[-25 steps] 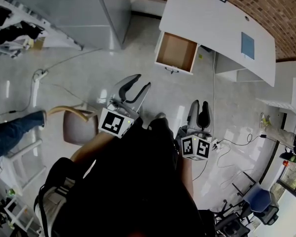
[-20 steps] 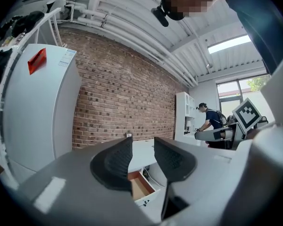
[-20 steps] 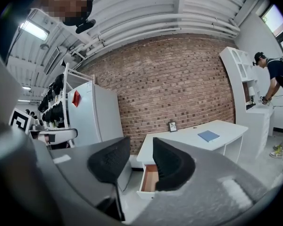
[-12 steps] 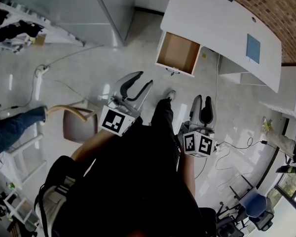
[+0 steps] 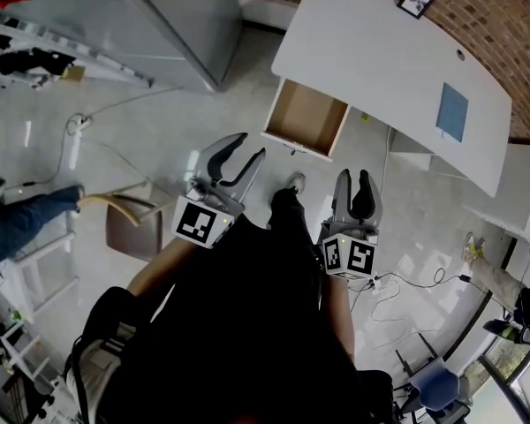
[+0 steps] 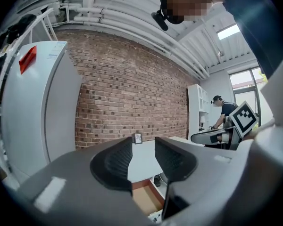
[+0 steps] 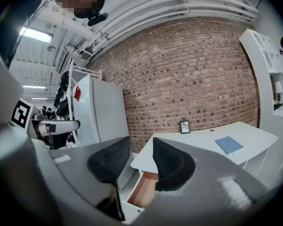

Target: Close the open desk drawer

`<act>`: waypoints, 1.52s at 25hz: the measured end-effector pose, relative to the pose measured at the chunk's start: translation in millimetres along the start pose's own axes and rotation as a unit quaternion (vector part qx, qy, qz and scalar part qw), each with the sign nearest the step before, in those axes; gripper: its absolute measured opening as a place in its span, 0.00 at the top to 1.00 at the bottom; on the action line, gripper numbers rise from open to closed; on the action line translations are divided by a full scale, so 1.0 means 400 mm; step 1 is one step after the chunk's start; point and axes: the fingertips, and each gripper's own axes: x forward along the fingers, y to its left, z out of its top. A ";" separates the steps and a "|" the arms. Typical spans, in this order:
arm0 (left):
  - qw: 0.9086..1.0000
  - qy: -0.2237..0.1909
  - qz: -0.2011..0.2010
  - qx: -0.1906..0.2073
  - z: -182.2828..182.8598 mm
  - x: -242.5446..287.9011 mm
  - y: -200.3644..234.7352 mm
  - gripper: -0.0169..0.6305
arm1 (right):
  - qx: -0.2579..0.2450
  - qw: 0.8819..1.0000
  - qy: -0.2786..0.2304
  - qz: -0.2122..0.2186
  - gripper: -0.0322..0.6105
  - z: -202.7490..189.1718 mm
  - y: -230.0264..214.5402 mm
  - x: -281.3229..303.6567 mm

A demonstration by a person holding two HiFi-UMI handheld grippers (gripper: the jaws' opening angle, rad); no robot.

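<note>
The white desk [image 5: 380, 51] stands against the brick wall. Its wooden drawer [image 5: 305, 117] is pulled out towards me and looks empty, with a small handle [image 5: 293, 151] on its front. My left gripper [image 5: 252, 145] hangs open in the air a little short of the drawer's front, nothing between its jaws. My right gripper [image 5: 353, 177] hovers open to the right of the drawer, also empty. In the left gripper view the drawer [image 6: 146, 199] shows low between the jaws. The right gripper view has the drawer [image 7: 144, 189] under the desk top [image 7: 203, 147].
A grey fridge [image 5: 159, 25] stands left of the desk. A chair [image 5: 128, 228] is on my left, and another person's leg [image 5: 26, 219] beyond it. Cables [image 5: 406, 281] trail over the floor on the right. On the desk lie a blue book [image 5: 450, 111] and a picture frame [image 5: 416, 1].
Both grippers have moved forward towards the desk as I step closer, so the drawer now lies nearer to the left gripper's tips. The drawer itself stands as before.
</note>
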 end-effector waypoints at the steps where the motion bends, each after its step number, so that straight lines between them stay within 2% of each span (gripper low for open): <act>1: 1.000 0.000 0.002 0.003 0.001 0.022 -0.003 0.72 | -0.005 1.000 0.003 0.008 0.71 0.002 -0.016 0.016; 9: 0.999 0.028 0.002 0.038 -0.019 0.129 -0.044 0.72 | -0.027 0.996 0.046 0.074 0.71 -0.044 -0.110 0.105; 11: 0.998 0.041 0.000 0.048 -0.042 0.129 -0.040 0.71 | -0.030 0.994 0.056 0.090 0.71 -0.068 -0.109 0.120; 17: 0.997 0.070 0.000 0.033 -0.127 0.150 -0.006 0.72 | -0.035 0.987 0.101 0.122 0.71 -0.147 -0.106 0.162; 20: 0.993 0.103 -0.020 0.051 -0.183 0.160 0.011 0.71 | -0.058 0.981 0.132 0.131 0.71 -0.200 -0.095 0.183; 23: 0.985 0.144 -0.056 0.078 -0.243 0.171 0.023 0.70 | -0.085 0.972 0.171 0.140 0.71 -0.266 -0.084 0.196; 27: 0.969 0.191 -0.103 0.114 -0.333 0.182 0.036 0.70 | -0.096 0.957 0.228 0.152 0.71 -0.359 -0.074 0.203; 32: 0.951 0.247 -0.143 0.122 -0.494 0.187 0.073 0.67 | -0.129 0.938 0.278 0.161 0.71 -0.458 -0.070 0.231; 38: 0.924 0.299 -0.188 0.149 -0.648 0.183 0.087 0.65 | -0.181 0.907 0.339 0.171 0.71 -0.585 -0.101 0.245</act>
